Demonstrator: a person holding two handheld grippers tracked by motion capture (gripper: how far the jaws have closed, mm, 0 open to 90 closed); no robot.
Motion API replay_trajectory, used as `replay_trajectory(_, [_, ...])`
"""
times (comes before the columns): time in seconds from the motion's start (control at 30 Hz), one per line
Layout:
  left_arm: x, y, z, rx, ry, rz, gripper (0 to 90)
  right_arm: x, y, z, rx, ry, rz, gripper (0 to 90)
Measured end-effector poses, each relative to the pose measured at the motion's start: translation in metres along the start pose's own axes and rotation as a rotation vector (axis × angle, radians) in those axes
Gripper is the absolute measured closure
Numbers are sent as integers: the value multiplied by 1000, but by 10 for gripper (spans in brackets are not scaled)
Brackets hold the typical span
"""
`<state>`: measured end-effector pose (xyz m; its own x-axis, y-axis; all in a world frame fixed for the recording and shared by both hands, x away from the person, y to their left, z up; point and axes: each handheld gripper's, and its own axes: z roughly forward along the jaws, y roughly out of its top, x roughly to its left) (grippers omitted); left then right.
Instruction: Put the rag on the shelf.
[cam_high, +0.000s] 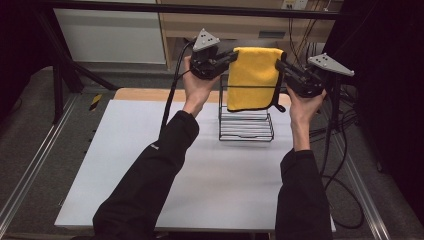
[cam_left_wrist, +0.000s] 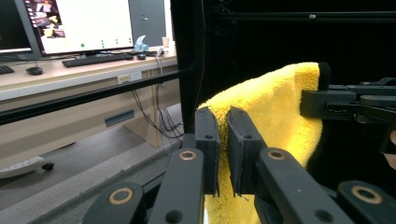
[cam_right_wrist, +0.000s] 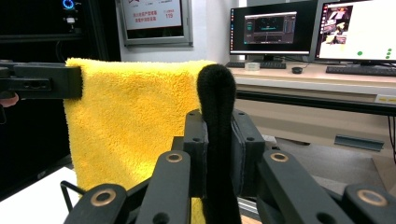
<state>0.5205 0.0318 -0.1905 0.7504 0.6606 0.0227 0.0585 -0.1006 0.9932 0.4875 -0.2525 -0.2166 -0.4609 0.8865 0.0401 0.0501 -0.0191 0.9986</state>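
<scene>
The fluffy yellow cloth (cam_high: 254, 77) with its black-trimmed edge hangs doubled in the air above the wire rack (cam_high: 246, 125) on the table (cam_high: 150, 165), my left gripper (cam_high: 231, 56) and right gripper (cam_high: 280, 65) each clenched on a top corner, both hands raised.

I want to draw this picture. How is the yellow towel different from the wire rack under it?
The yellow towel is soft, fluffy and solid with a dark edge; the wire rack is thin black wire you can see through. The towel hangs in the air, pinched at its top corners by the left claw and the right claw; the rack stands on the white table, untouched. Both sit near the table's far side.
</scene>
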Motion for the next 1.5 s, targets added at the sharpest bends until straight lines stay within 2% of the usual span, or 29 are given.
replay_trajectory(0.3, [-7,-1,-8,9,-27,18,832,2,-5,-11,-9,9,-4,787])
replay_trajectory(0.63, [-12,-2,-15,25,-48,11,829,6,-9,-18,-23,18,-12,784])
replay_trajectory(0.9, [-17,-10,-23,55,-56,13,824,12,-13,-24,-7,24,-22,783])
replay_trajectory(1.23, [-26,-11,-30,65,-82,15,823,15,-16,-38,20,42,-24,780])
replay_trajectory(1.4, [-32,-13,-29,65,-76,27,823,17,-20,-44,19,28,-43,782])
replay_trajectory(1.5, [-34,-13,-28,56,-54,40,823,17,-20,-44,15,25,-42,782])
